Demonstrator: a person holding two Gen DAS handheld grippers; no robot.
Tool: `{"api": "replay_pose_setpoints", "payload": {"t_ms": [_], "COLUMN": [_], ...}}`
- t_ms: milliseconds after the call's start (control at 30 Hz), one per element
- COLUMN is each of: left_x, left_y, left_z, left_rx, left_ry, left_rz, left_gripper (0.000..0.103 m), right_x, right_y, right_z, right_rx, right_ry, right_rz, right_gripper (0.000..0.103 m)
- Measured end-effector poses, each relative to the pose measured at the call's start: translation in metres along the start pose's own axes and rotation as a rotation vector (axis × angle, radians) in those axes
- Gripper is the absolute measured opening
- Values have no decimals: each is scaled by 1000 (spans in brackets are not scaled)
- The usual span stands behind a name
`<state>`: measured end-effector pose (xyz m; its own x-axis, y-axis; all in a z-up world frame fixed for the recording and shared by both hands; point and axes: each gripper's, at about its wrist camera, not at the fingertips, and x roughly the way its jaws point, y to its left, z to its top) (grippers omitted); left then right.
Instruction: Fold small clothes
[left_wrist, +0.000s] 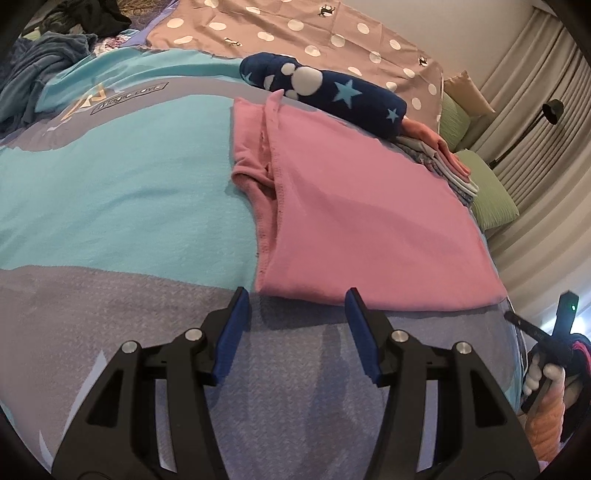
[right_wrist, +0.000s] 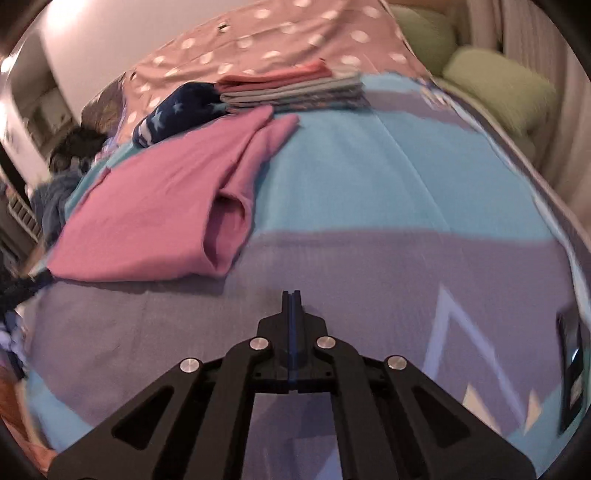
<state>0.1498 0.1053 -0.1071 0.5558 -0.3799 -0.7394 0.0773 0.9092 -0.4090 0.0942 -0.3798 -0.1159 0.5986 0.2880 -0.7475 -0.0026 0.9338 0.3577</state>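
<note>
The pink garment (left_wrist: 351, 206) lay flat on the blue and grey bedcover (left_wrist: 110, 192), filling the centre and right of the left wrist view and the left centre of the right wrist view, where one folded-in part formed a loose, open loop at its right side. It appeared to be partly folded: the sides looked turned in, but the piece was not yet reduced to the size of the finished items. Beyond it, toward the top of both views, sat a rolled navy piece with stars (left_wrist: 325, 92) and, touching that, a stack of folded clothes (right_wrist: 291, 90), which suggested that several items were already done. An unsorted heap of dark clothes (left_wrist: 48, 59) at the upper left of the left wrist view suggested that more remained. Your left gripper (left_wrist: 295, 317) stood about half open and empty, its tips just short of the garment's near hem. Your right gripper (right_wrist: 291, 295) had its jaws closed together with nothing between them, over bare bedcover to the lower right of the garment and apart from it. A dark phone-like object (right_wrist: 570, 369) lay at the right edge.
</note>
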Motion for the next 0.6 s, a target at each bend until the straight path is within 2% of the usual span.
{"api": "replay_pose_setpoints", "payload": {"t_ms": [33,67,100,133,200,267,400,433,467,500,533,600], "left_x": [-1,-2,-3,-3,-2,1,14,17,21,27,34,36], "left_y": [0,-1,0,0,4,10,21,22,25,28,32,36], "left_z": [0,-1,-1,-1,-2,-3,4,7,11,15,16,15], "left_rx": [-6,-11,-18,-31,-89,-166,-248,-256,-266,-285,-310,-350], "left_ry": [5,10,16,23,45,63,57,50,39,30,37,30], "left_rz": [1,-4,-17,-37,-120,-202,-249,-249,-243,-231,-241,-268], "left_gripper": [55,55,55,55,55,55,51,44,29,17,5,4], "right_x": [-2,-2,0,4,19,29,43,44,47,48,51,52], "right_y": [3,6,10,14,21,23,17,19,21,26,29,26], "right_z": [-3,-4,-4,-4,-2,2,16,19,22,25,25,23], "right_rx": [31,56,80,124,206,292,435,445,442,421,408,439], "right_ry": [2,4,6,15,66,71,0,-10,-21,-30,-27,-16], "right_rz": [59,111,146,195,287,295,274,263,240,195,170,205], "right_gripper": [5,11,34,51,53,60,62,63,62,51,9,7]}}
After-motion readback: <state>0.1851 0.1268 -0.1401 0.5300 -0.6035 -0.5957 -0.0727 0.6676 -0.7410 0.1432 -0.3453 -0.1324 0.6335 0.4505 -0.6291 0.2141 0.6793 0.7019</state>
